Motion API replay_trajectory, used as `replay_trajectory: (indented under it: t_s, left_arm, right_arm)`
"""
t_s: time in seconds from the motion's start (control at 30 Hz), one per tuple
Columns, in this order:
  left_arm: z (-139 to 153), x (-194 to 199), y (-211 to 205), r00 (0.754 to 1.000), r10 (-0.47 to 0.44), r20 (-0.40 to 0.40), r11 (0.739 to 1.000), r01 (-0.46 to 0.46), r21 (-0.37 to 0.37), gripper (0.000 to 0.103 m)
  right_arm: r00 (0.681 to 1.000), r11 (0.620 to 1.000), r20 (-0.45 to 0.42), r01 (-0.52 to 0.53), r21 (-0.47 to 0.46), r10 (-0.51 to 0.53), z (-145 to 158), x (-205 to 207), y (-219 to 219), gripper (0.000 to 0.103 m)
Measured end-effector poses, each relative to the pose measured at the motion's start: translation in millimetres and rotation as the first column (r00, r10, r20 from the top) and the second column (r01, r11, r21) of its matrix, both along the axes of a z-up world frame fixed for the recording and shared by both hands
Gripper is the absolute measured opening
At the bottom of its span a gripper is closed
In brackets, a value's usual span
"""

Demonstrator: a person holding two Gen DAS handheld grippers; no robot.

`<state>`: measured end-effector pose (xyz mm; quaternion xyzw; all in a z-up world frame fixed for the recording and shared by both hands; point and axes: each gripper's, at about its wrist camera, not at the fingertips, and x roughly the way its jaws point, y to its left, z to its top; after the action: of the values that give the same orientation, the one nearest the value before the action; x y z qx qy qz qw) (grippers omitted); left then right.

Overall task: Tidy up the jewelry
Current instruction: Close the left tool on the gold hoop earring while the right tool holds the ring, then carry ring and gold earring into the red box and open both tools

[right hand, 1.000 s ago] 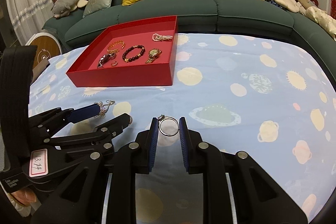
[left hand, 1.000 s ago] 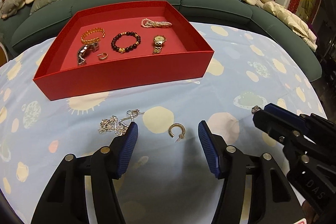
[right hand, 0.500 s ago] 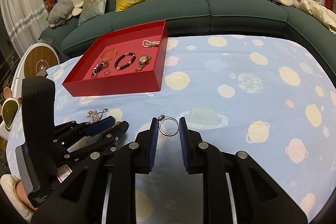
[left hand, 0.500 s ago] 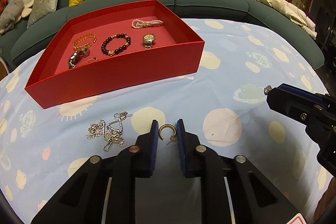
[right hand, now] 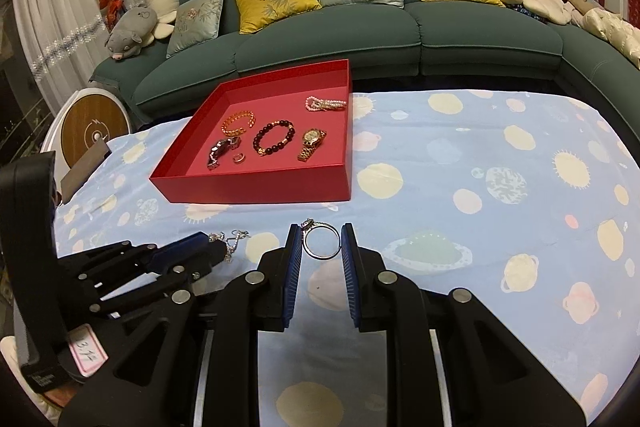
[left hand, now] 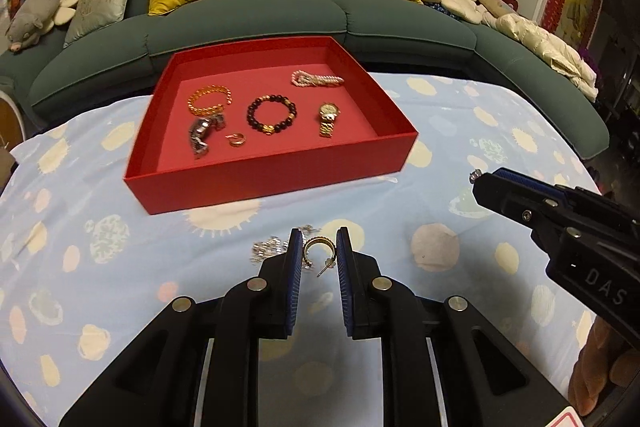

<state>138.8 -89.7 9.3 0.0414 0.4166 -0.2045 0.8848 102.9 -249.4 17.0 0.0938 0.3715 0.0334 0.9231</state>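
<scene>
Jewelry first: the left gripper (left hand: 318, 253) has just clamped onto a gold hoop earring (left hand: 316, 251), while the right gripper (right hand: 322, 241) pinches a silver ring (right hand: 320, 241) — both above the blue tablecloth (right hand: 460, 155). Beyond, bracelets and a gold watch (left hand: 329, 118) lie in the red tray (left hand: 272, 175).

Each camera sits just behind its own tongs and looks forward and down along them over the tabletop (left hand: 520, 115), toward the red box (left hand: 276, 171) and the sofa (left hand: 280, 15) behind it. The left view has its tongs (left hand: 318, 253) close at the bottom and the box nearly straight ahead. The right view stands further to the right, so the box (right hand: 256, 187) lies ahead and to the left of its tongs (right hand: 322, 241). Both views share the box, sofa and cloth, and each catches the other tongs at its edge
</scene>
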Motion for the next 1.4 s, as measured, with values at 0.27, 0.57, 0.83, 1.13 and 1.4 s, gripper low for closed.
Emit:
replay_trajectory:
  t_s: [0.27, 0.57, 0.83, 1.13, 1.4]
  left_arm:
    - [45, 18, 48, 0.992, 0.103, 0.078, 0.995, -0.103, 0.004, 0.014]
    - [60, 26, 66, 0.982, 0.155, 0.104, 0.988, -0.156, -0.004, 0.014]
    - [57, 29, 63, 0.981, 0.162, 0.104, 0.987, -0.161, -0.012, 0.014]
    - [58, 59, 62, 0.979, 0.177, 0.096, 0.984, -0.176, -0.020, 0.014]
    - [78, 115, 60, 0.972, 0.212, 0.100, 0.977, -0.208, -0.055, 0.015]
  right_arm:
    - [0.998, 0.999, 0.068, -0.019, 0.030, 0.017, 29, 16, 17, 0.020]
    - [0.995, 0.998, 0.094, -0.045, 0.041, 0.041, 41, 27, 33, 0.020]
    - [0.996, 0.998, 0.084, -0.047, 0.035, 0.044, 37, 30, 36, 0.020]
    - [0.996, 0.997, 0.064, -0.067, 0.043, 0.064, 41, 52, 32, 0.020]
    - [0.993, 0.997, 0.093, -0.073, 0.039, 0.070, 62, 107, 36, 0.020]
